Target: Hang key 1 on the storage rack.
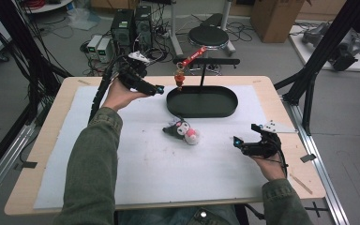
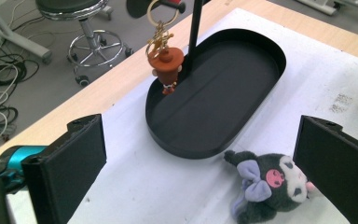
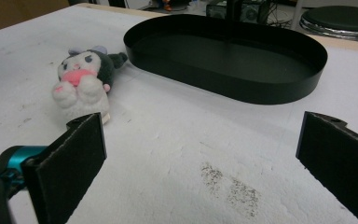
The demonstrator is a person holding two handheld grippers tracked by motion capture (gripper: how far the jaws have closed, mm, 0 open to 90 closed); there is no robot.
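Seen from above: a wooden surface (image 1: 47, 140) covered by a white mat (image 1: 145, 164). At the far centre, a black oval tray (image 1: 202, 101) with an upright black stand (image 1: 201, 72) rising from it. Hanging from the stand's crossbar over the tray's left end, a small red-brown figurine keychain (image 1: 180, 79). Just near of the tray, lying on the mat, a dark grey and white plush toy (image 1: 183, 131) with a pink face patch. Left gripper (image 1: 155, 89) raised at far left, beside the keychain but apart from it, jaws spread wide, holding nothing. Right gripper (image 1: 238, 142) low at near right, well apart from the plush toy, jaws likewise wide apart and empty.
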